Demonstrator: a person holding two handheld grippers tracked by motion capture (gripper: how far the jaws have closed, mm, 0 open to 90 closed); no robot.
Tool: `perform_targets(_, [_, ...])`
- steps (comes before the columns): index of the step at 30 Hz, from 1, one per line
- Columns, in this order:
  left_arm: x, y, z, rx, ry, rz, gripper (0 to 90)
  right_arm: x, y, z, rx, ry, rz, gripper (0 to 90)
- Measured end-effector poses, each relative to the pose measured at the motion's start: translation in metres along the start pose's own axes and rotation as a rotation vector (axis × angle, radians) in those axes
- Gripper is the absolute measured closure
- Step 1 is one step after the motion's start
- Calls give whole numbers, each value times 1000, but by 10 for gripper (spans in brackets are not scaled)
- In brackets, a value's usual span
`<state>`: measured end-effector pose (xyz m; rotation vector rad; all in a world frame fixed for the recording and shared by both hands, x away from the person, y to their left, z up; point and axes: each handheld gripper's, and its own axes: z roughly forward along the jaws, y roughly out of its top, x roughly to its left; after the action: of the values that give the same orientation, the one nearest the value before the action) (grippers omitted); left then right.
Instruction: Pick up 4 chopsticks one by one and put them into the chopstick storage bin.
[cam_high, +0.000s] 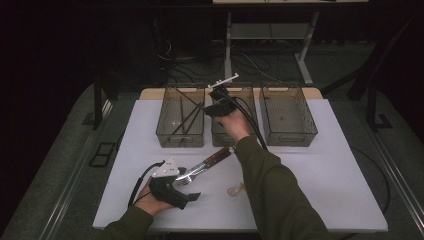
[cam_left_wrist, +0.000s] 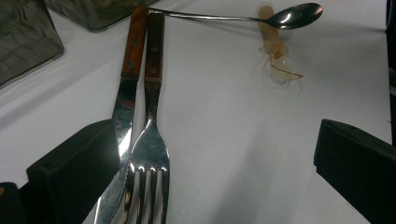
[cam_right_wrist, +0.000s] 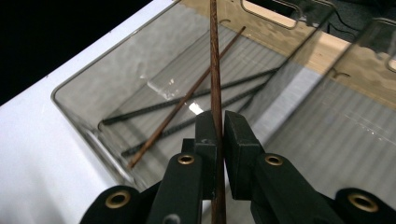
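Gripping a thin brown chopstick (cam_right_wrist: 215, 79) between its closed jaws, my right gripper (cam_right_wrist: 221, 133) hangs above the bins at the far side of the table; the stick runs up between the pads and past the top of the right gripper view. Below it is the left smoky clear bin (cam_right_wrist: 88, 126), holding another brown chopstick (cam_right_wrist: 187, 98) laid at a slant and two dark ribbed ones (cam_right_wrist: 187, 100) crossing beneath it. Beside it, the middle bin (cam_high: 248, 91) is partly covered in the high view by my hand and the gripper's cable, and the right bin (cam_high: 287, 115) stands just beside that one.

My left gripper (cam_high: 176, 192) sits low over the white table (cam_high: 320, 165) near its front edge, jaws wide apart with nothing between them. Against its left jaw lie a knife (cam_left_wrist: 123, 116) and a fork (cam_left_wrist: 150, 158) side by side, both with wooden handles pointing away toward the bins, the fork's tines and the knife's tip nearest the camera. The knife blade touches or just overlaps that jaw's inner edge; I cannot tell which. Farther out, a metal spoon (cam_left_wrist: 295, 15) lies crosswise, its thin handle reaching the knife's handle end. Near the spoon's bowl, a small translucent amber object (cam_left_wrist: 276, 51) rests on the table; I cannot tell what it is.
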<state>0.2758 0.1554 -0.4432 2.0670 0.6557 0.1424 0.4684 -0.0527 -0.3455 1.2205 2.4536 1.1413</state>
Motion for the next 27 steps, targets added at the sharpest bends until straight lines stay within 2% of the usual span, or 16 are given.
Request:
perform_targets(10, [1, 0, 1, -6, -11, 5, 0, 14, 20, 39, 34, -18, 17, 841])
perform_targets(12, [1, 1, 1, -8, -12, 4, 0, 16, 23, 45, 49, -42, 24, 841])
perform_targets(14, [1, 1, 0, -9, -15, 8, 0, 17, 25, 51, 52, -44, 34, 841])
perform_targets(17, [1, 1, 1, -11, -17, 5, 0, 21, 26, 58, 65, -70, 33, 839])
perform_targets(19, [1, 1, 1, -9, -17, 7, 0, 23, 26, 61, 58, -66, 41, 833])
perform_targets(20, [1, 1, 1, -9, -18, 7, 0, 24, 26, 61, 54, -67, 39, 822])
perform_targets(21, [1, 1, 1, -11, -19, 8, 0, 25, 26, 62, 45, -64, 30, 760])
perform_targets(24, [2, 1, 1, -12, -19, 6, 0, 27, 26, 60, 31, -60, 17, 689])
perform_targets(27, [2, 1, 1, -11, -18, 8, 0, 26, 26, 56, 28, -31, 8, 612])
